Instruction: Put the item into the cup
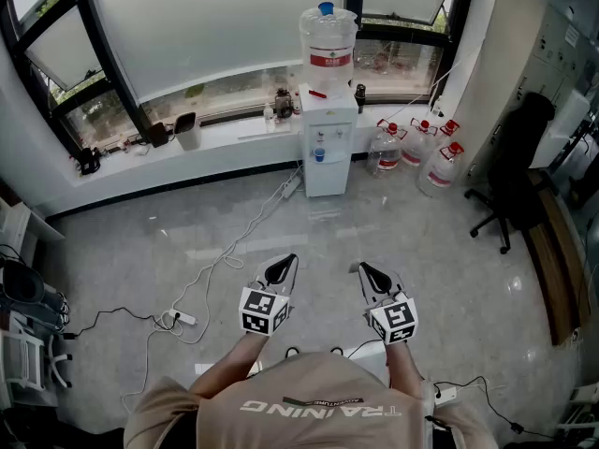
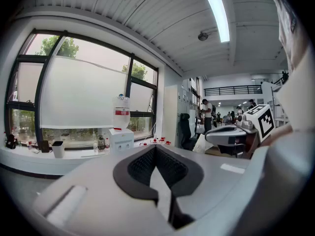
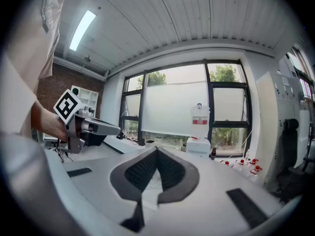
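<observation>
Closed left tongs [image 1: 287, 261], right tongs [image 1: 364, 268]; dispenser bottle [image 1: 328, 37].

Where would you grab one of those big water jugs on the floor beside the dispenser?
Probably at the narrow neck just under the red cap, coming down from above. The jug stands upright and its round body looks too wide for two jaws, while the neck gives a slim place to close on.

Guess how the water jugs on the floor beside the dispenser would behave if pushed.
The water jugs look broad and squat, so probably hard to tip. On that glossy floor they'd likely slide. If full, heavy.
</observation>
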`<state>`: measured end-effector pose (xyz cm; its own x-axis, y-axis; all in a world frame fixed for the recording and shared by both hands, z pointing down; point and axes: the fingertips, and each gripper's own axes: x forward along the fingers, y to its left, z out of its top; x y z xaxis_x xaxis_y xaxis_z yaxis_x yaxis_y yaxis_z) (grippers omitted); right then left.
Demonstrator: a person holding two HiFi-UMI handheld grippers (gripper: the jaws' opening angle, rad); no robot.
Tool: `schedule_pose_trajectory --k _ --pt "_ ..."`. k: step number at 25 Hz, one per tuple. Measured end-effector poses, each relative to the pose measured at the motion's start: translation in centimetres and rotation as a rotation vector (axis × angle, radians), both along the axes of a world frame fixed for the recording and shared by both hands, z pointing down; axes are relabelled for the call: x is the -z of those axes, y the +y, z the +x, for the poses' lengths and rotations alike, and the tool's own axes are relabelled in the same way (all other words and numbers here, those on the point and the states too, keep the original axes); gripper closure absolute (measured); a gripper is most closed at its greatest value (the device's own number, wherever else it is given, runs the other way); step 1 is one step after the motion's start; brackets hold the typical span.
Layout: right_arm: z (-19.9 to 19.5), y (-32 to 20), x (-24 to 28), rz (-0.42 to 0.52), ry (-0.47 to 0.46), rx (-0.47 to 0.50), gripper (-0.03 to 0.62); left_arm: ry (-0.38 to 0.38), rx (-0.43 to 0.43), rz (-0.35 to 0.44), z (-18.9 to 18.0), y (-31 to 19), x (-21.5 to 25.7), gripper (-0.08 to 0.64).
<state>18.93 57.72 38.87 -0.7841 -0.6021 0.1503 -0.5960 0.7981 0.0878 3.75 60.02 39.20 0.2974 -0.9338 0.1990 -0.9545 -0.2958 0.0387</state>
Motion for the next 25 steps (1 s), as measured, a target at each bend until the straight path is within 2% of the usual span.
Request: schedule_pose_trajectory --k 7,13,25 --pt "-0.4 0.4 0.8 0.014 0.001 0.005 0.581 -0.005 -0.003 0.013 -0.4 0.3 0.7 0.552" --pt "-0.7 0.6 0.8 0.006 -0.017 -0.009 0.581 -0.005 -0.016 -0.009 -0.5 0.5 0.1 0.552" --pt "-3.1 -0.3 -1.0 -0.016 0.002 -0.059 0.581 -0.002 -0.001 -0.039 -4.3 0.0 -2.2 0.552"
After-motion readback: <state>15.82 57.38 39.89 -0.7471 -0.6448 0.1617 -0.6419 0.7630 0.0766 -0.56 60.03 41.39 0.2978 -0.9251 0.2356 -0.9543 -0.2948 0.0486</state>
